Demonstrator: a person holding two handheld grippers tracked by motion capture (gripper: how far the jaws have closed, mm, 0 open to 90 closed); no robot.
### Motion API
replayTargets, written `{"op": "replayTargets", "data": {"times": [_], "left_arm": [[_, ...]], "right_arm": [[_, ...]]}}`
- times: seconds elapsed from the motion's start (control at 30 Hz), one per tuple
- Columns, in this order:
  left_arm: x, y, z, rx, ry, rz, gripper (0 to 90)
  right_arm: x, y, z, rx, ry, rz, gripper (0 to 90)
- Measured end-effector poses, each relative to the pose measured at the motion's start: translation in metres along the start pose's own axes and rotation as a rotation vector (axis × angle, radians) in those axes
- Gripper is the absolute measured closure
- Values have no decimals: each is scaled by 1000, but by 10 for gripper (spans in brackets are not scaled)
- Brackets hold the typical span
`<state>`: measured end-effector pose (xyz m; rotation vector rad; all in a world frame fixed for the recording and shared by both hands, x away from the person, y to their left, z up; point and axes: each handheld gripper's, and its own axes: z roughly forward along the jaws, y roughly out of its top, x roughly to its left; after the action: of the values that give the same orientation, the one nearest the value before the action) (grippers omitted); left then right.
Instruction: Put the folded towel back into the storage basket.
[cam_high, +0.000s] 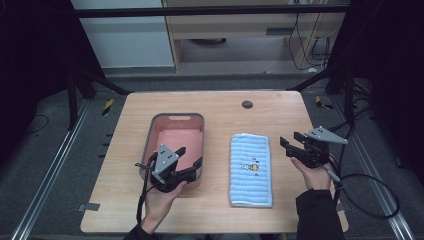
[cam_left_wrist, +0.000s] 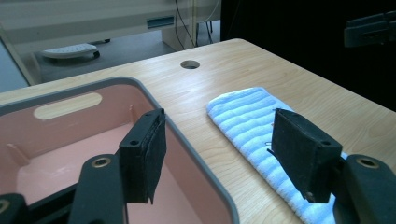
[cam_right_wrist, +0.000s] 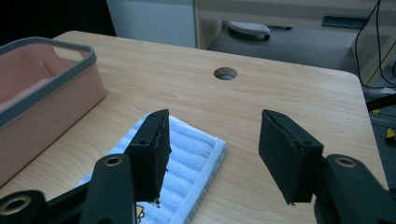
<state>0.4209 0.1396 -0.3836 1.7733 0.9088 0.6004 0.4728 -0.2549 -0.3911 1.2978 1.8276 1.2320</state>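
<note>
Left gripper: my left gripper (cam_high: 189, 157) hangs over the near right part of the pink basin, its jaws spread wide and holding nothing; in the left gripper view the basin's right wall passes between them.
Basin: the pink rectangular plastic basin with a grey rim (cam_high: 200, 131) stands left of the table's middle, its long axis running from me to the far edge, its inside bare, with a slot handle in the far wall.
Towel: the light blue striped folded towel (cam_high: 250, 169) lies flat just right of the basin, apart from it. Its long axis also runs from near to far, parallel with the basin, and its stripes go across it. A small yellow picture sits near its middle.
Table: the light wooden table (cam_high: 225, 107) has a round cable hole (cam_high: 247, 104) near the far edge.
Right gripper: my right gripper (cam_high: 290, 141) hovers beside the towel's right edge, pointing left toward it, jaws released and wide, nothing between them.
</note>
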Motion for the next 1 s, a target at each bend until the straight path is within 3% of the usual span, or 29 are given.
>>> {"op": "replayTargets", "data": {"times": [1.0], "left_arm": [[-49,-16,46,68,-66,46,358]], "right_arm": [[-3,-2,26,8,9,11,424]]}}
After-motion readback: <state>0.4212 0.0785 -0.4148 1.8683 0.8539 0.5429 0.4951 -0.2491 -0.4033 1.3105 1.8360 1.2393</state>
